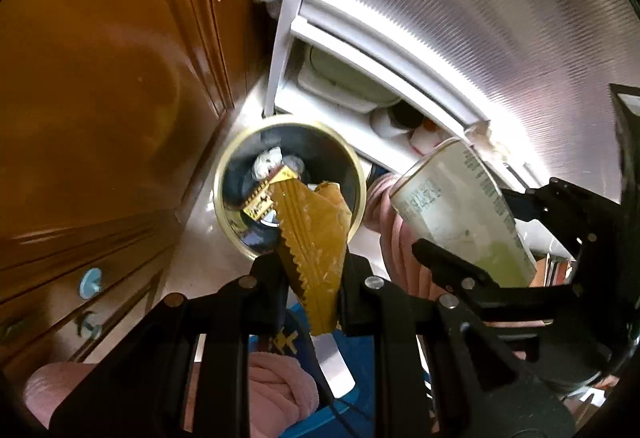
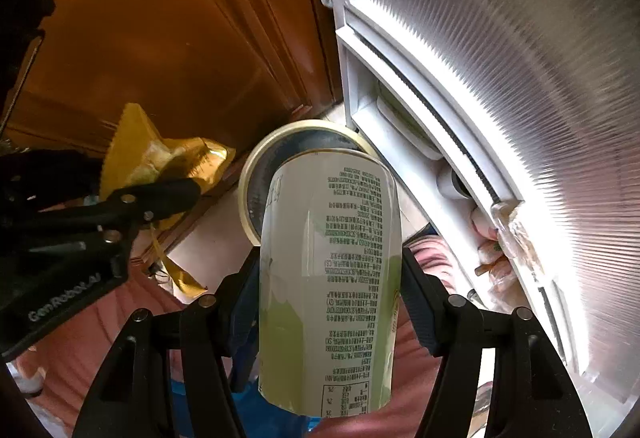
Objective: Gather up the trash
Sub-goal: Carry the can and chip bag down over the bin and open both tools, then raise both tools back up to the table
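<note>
- Brown wooden cabinet doors (image 1: 100, 78) fill the left of the scene, and a ribbed glass door (image 1: 480, 18) in a white frame fills the right.
- Between them, on the pale floor, stands a round bin (image 1: 224, 174) with a cream rim; white crumpled scraps already lie inside it.
- Left gripper (image 1: 312, 278) is closed tight on a gold foil wrapper (image 1: 312, 238), whose far end hangs over the bin's mouth.
- Right gripper (image 2: 328, 318) is clamped on a pale green-and-white can (image 2: 332, 278), held just near of the bin, to the wrapper's right.
- Judging by this, the step in hand is the drop-off: both pieces are carried and almost over the opening.
- Next move likely calls for spreading the left fingers so the wrapper falls in, then bringing the can squarely over the rim before letting go.
</note>
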The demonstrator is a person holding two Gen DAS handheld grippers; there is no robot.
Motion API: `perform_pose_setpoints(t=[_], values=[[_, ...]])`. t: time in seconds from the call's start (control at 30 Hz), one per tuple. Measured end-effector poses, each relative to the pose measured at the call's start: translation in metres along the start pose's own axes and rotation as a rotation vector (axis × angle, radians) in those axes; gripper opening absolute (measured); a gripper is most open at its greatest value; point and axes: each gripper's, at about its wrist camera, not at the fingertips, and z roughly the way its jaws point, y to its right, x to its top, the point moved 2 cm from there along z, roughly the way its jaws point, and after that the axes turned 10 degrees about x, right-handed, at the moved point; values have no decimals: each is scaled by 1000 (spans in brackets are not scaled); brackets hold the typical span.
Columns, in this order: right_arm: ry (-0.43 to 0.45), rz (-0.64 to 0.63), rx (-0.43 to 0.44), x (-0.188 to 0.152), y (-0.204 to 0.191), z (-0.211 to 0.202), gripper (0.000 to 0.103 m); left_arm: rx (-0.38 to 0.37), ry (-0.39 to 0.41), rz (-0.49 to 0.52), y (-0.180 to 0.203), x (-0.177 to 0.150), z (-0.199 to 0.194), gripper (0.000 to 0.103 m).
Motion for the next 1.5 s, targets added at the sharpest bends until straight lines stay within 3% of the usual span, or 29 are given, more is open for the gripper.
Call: perform_pose_setpoints(t=[0.53,0.63,0.7,0.77,0.8,1.23,1.5], values=[[-59,21,33,4,12,54,66,-12,-131,-40,-13,10,55,18],[-60,47,53,9,18,57,68,2,-140,-40,-14,13,59,36],[-59,54,57,11,22,58,82,9,-139,-48,-15,17,59,50],[-44,62,71,14,23,57,92,9,-136,-54,-17,20,60,72],[-37,66,79,15,24,55,92,6,-133,-58,-17,21,60,74],[0,101,111,16,31,40,92,24,-103,-94,-27,26,52,76],[42,119,139,7,27,29,92,-36,31,-97,-19,33,5,76]])
